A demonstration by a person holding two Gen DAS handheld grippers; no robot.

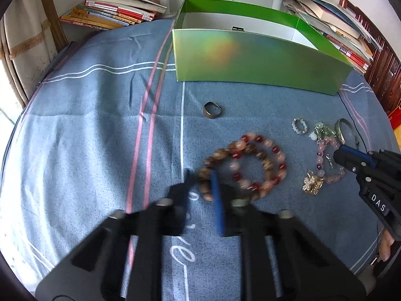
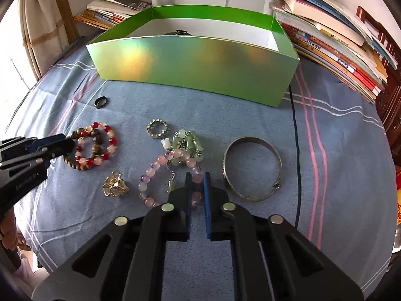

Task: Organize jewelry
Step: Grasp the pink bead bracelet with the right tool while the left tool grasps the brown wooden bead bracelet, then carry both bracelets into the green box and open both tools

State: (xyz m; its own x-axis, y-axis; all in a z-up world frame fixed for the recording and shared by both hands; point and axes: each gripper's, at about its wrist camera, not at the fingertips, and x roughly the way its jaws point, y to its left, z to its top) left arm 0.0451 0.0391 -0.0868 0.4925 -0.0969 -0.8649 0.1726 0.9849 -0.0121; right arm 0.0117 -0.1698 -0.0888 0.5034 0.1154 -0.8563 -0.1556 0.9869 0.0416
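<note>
On a blue cloth, the left gripper (image 1: 201,175) is pinched on the brown-and-red bead bracelets (image 1: 246,166), the right gripper (image 2: 197,178) on the pink bead bracelet (image 2: 160,173). Both are best lifted straight, then carried to the green box (image 2: 195,70) at twelve o'clock.

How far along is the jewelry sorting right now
Done: nothing visibly; what shows of the green cardboard box looks bare. In hand: left tongs shut on the brown wooden bead bracelet; right tongs shut on the pink bead bracelet. Left on the blue cloth: silver bangle, gold brooch, dark ring.
</note>
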